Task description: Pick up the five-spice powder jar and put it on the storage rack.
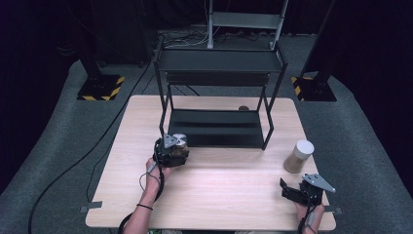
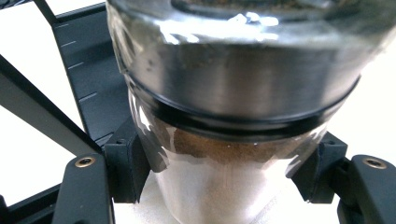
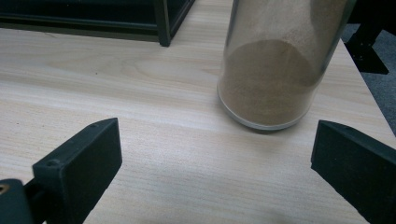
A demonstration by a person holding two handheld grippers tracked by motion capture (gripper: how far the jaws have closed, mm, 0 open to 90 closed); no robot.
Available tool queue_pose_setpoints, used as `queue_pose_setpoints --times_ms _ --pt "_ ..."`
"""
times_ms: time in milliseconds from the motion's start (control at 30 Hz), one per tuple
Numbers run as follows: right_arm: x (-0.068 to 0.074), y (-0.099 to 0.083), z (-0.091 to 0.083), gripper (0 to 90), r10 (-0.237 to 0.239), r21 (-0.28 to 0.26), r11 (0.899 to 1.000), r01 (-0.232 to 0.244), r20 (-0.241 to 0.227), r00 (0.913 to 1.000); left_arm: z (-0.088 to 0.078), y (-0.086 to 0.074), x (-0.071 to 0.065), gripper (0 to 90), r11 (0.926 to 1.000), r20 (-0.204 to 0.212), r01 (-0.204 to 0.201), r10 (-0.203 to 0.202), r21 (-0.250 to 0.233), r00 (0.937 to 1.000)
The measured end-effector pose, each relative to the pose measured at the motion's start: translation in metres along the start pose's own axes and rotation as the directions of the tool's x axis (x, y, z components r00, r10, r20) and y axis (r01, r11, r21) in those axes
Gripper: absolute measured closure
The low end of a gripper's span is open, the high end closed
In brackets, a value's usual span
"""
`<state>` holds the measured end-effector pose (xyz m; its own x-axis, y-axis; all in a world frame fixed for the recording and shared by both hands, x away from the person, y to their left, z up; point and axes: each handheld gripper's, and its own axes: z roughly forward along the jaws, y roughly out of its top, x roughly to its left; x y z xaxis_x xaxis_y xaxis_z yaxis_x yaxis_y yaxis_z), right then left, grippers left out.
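Observation:
A glass jar [image 1: 179,142] with a silver metal lid and dark brown powder inside sits just off the front left corner of the black shelf rack [image 1: 216,127]. My left gripper [image 1: 171,152] is shut on it. In the left gripper view the jar [image 2: 233,84] looms close, and the left gripper [image 2: 224,186] has a pad pressed against the glass on each side, below the lid. A second jar [image 1: 298,156], white-lidded and holding tan powder, stands at the table's right. My right gripper [image 1: 296,190] is open just in front of it; in its own view, the right gripper [image 3: 215,163] is spread wide, short of that jar [image 3: 271,79].
The two-tier black rack has a lower shelf on the table and an upper shelf [image 1: 219,61] above it. A small dark round object [image 1: 243,108] lies behind the rack. The wooden table [image 1: 219,195] has bare surface in front. Cables trail on the grey floor at left.

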<state>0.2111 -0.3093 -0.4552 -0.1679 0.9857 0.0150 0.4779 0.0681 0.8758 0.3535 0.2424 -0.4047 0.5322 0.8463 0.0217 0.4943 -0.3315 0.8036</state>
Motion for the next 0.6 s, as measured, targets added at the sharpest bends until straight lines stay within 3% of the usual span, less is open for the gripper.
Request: queue_pose_setpoints --times_ms 600 --pt "0.0004 -0.0002 -0.0001 0.6 -0.002 -0.001 1.000 0.002 0.001 1.0000 0.0062 0.0103 0.0032 31.4 1.0000 -0.003 -0.006 0.006 0.004 1.0000"
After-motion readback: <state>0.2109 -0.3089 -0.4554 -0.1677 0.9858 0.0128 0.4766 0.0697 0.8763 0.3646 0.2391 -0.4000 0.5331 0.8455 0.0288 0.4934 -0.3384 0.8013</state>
